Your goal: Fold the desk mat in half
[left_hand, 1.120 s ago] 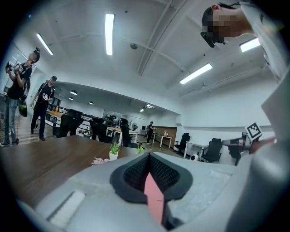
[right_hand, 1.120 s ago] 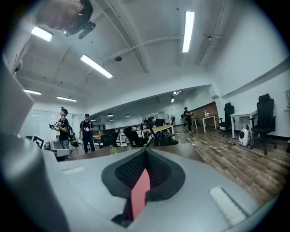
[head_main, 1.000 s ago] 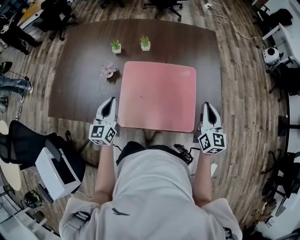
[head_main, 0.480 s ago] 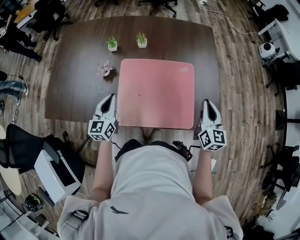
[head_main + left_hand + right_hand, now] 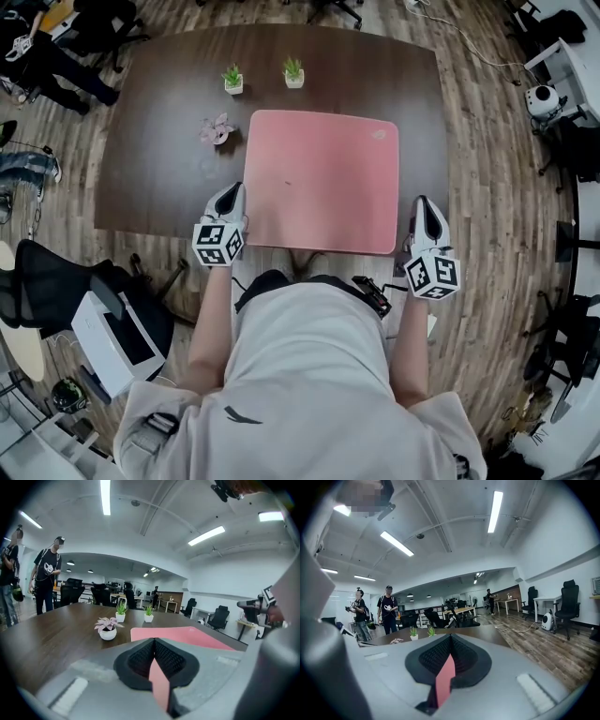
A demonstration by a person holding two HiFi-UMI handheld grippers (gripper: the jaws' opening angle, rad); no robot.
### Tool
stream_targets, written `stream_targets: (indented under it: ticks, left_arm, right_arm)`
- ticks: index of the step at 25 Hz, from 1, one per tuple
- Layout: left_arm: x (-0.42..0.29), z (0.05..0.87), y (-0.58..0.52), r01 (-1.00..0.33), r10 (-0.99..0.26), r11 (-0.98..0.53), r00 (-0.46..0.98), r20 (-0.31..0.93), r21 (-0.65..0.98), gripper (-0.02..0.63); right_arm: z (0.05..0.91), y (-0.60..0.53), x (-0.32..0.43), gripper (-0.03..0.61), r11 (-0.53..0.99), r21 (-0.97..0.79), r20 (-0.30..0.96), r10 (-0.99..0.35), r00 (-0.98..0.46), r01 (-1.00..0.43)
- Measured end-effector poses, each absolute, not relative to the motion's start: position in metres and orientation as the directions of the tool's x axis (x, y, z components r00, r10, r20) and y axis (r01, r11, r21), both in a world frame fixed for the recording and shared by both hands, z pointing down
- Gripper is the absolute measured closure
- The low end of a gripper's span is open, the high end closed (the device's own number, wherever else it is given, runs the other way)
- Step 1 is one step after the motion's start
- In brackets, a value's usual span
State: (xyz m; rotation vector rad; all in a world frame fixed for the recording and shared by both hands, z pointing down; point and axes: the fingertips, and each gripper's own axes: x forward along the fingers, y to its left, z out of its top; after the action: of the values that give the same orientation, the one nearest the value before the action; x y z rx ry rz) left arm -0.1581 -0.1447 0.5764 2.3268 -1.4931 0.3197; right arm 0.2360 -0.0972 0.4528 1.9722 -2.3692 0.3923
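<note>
Head view: we noted little change over last second. Left gripper (image 5: 231, 199) and right gripper (image 5: 424, 208) stayed at near corners of desk mat (image 5: 319, 178); mat still flat on table (image 5: 159, 122). Both jaw pairs closed tight, pinching pink mat edge. We judged fold not begun. Forearms parallel, grippers pointing forward.

We see 1 pink rectangular desk mat (image 5: 321, 178) with rounded corners, unfolded and flat on the dark wood table (image 5: 159, 159), right of centre, near edge at the table's near edge. There is a faint logo at its far right corner. Its 2 near corners are pinched: left gripper (image 5: 232, 199) clamps the near left, right gripper (image 5: 425, 211) the near right.
</note>
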Motion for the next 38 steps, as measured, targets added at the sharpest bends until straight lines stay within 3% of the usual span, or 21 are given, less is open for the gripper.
stream_targets:
  ticks: [2, 3, 8, 13, 38]
  left_arm:
    - [-0.155, 0.594, -0.146, -0.909, -0.805, -0.379, 0.415, 0.424, 0.172, 0.597]
    - [-0.153, 0.603, -0.146, -0.910, -0.790, -0.376, 0.414, 0.451, 0.176, 0.543]
    - [-0.158, 0.645, -0.138, -0.927, -0.720, -0.327, 0.370, 0.587, 0.184, 0.447]
    - [-0.162, 0.678, -0.125, -0.943, -0.614, -0.290, 0.314, 0.724, 0.164, 0.382]
    - [-0.154, 0.689, -0.122, -0.952, -0.552, -0.259, 0.283, 0.785, 0.162, 0.430]
  right_arm:
    - [0.457, -0.097, 0.236, 0.575, 0.160, -0.172, 0.196, -0.961, -0.193, -0.972]
    - [0.459, -0.097, 0.236, 0.575, 0.159, -0.173, 0.201, -0.960, -0.193, -0.972]
    - [0.469, -0.096, 0.230, 0.575, 0.160, -0.181, 0.222, -0.955, -0.198, -0.971]
    - [0.473, -0.095, 0.230, 0.575, 0.155, -0.184, 0.238, -0.951, -0.198, -0.971]
    - [0.489, -0.101, 0.216, 0.575, 0.171, -0.200, 0.261, -0.940, -0.221, -0.965]
